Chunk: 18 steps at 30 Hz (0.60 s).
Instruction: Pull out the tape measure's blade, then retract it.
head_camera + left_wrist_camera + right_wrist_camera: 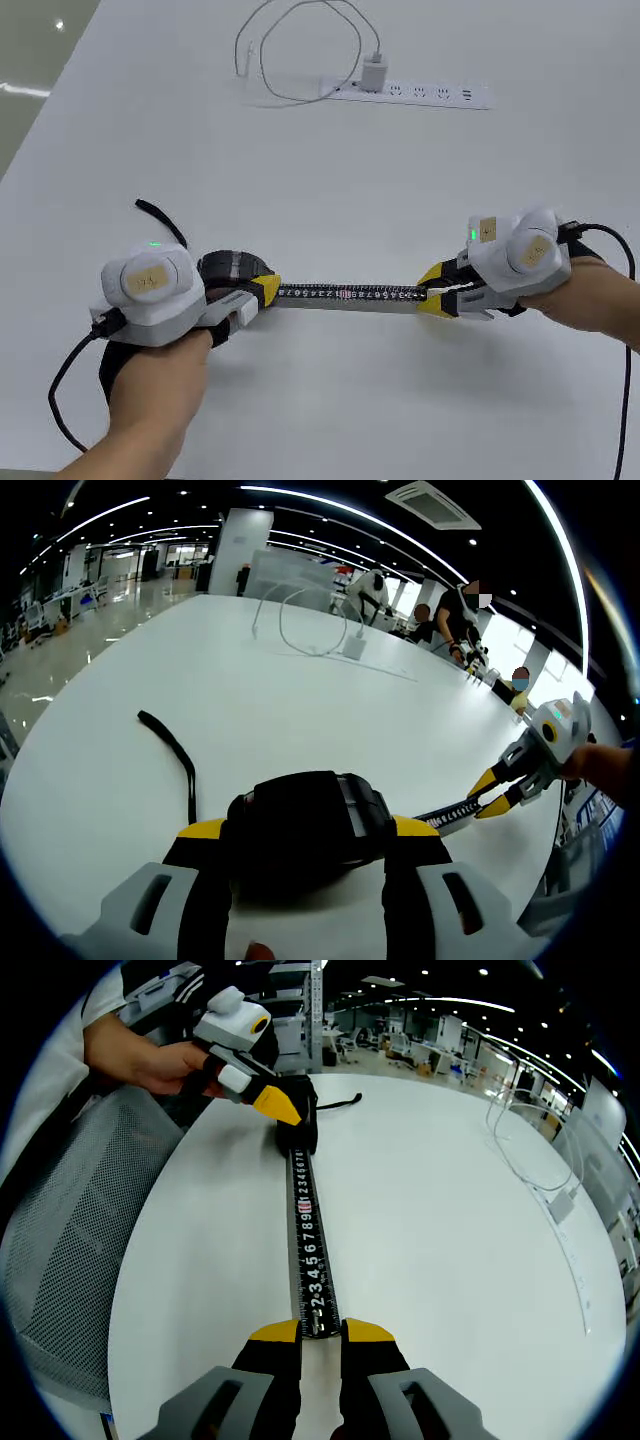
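Head view: right tongs (432, 293) pinch flat, numbered blade (345, 293).

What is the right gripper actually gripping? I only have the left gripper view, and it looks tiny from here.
Observer: In the right gripper view, the right gripper is shut on the very tip of the blade, with a jaw on either side.
Operator: Which way does the scale run?
Observer: The low numbers sit by the right gripper and climb toward the case, printed side up.
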Motion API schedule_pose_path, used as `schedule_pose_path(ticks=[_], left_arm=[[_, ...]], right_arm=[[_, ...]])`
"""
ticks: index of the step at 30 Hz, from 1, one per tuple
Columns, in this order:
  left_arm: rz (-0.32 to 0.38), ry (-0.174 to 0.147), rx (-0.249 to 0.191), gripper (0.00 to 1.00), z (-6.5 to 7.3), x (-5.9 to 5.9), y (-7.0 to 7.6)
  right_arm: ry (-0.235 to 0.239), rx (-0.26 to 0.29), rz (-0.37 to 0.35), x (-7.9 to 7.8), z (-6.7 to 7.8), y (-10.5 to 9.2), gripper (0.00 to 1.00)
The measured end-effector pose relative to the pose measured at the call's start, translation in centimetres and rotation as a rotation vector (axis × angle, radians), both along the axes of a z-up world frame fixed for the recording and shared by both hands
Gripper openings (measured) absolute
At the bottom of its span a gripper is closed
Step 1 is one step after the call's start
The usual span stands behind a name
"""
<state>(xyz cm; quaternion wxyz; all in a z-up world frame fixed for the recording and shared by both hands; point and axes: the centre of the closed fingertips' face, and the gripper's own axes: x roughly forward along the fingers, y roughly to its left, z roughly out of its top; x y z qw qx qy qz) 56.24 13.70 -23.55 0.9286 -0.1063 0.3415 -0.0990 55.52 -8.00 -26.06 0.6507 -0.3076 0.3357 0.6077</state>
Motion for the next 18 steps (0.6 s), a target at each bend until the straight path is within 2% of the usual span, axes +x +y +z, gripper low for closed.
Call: schedule_pose_path(ticks=[18], left_arm=[[-0.001,0.000,-0.010,0.57,0.0,0.0,0.0]], right_arm=[[0.004,0.015,0.009,0.3,0.1,1.4,0.10]])
